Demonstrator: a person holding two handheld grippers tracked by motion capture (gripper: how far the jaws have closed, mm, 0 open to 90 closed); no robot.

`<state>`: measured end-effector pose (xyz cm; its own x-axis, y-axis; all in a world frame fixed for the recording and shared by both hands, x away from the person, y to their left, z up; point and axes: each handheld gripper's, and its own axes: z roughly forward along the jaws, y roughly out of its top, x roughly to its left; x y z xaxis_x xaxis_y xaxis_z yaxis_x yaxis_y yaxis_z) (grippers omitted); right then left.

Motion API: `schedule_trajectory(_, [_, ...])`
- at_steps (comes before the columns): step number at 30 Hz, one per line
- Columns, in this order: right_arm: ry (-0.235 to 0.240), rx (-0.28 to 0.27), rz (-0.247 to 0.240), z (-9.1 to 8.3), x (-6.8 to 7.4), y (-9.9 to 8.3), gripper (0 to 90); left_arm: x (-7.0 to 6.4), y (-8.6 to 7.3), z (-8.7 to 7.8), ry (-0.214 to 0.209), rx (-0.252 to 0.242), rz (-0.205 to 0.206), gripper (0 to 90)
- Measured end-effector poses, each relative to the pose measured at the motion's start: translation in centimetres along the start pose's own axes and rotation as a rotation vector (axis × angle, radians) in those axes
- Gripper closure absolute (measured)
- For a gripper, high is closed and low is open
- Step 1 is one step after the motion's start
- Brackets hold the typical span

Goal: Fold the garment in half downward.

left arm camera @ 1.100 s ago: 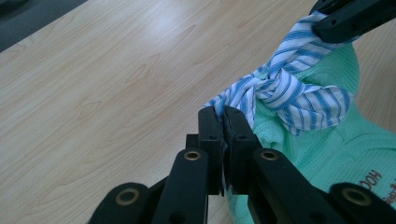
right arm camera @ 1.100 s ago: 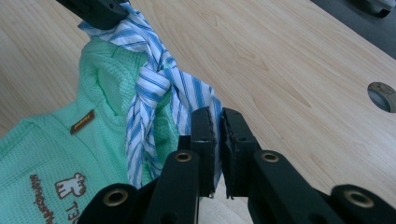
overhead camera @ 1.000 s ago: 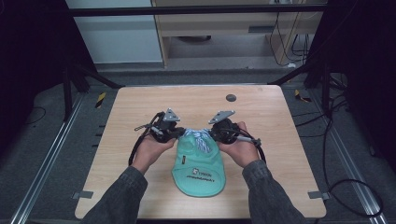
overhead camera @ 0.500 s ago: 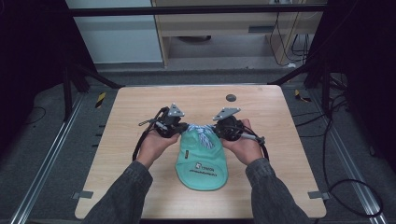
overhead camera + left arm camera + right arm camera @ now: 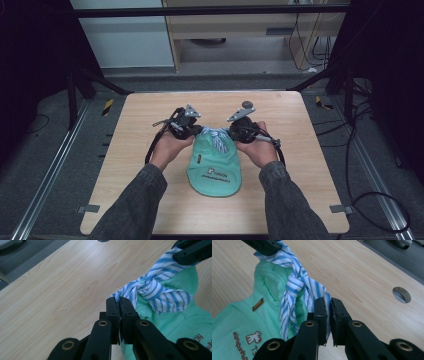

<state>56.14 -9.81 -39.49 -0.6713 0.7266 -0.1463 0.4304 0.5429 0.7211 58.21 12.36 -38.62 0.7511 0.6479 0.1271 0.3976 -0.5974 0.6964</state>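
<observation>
Left gripper (image 5: 119,302) and right gripper (image 5: 328,303) each clenched on an end of the blue-striped tie (image 5: 218,138) knotted atop the green garment (image 5: 215,167), mid-counter (image 5: 135,120), nearer its front edge.

garment (image 5: 214,170) flat on the bench (image 5: 130,150), near its middle. knotted cloth (image 5: 217,137) on the garment's far end, between left tool (image 5: 199,131) and right tool (image 5: 231,134). round hole (image 5: 246,104) behind the right tool.
</observation>
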Motion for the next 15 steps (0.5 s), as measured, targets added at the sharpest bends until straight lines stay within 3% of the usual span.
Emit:
schedule_trajectory(2, [-0.013,-0.007,-0.012,-0.14,-0.19,0.59,83.8,0.14,0.20,-0.40,0.005,-0.009,-0.002,87.3])
schedule_trajectory(9, [-0.027,0.000,-0.056,0.06,0.35,0.38,83.9,-0.59,-0.35,-0.69,0.040,-0.011,0.063,87.2])
schedule_trajectory(15, [-0.039,0.006,-0.075,0.27,0.43,0.42,83.9,-0.83,-0.44,-0.76,0.049,-0.029,0.063,87.2])
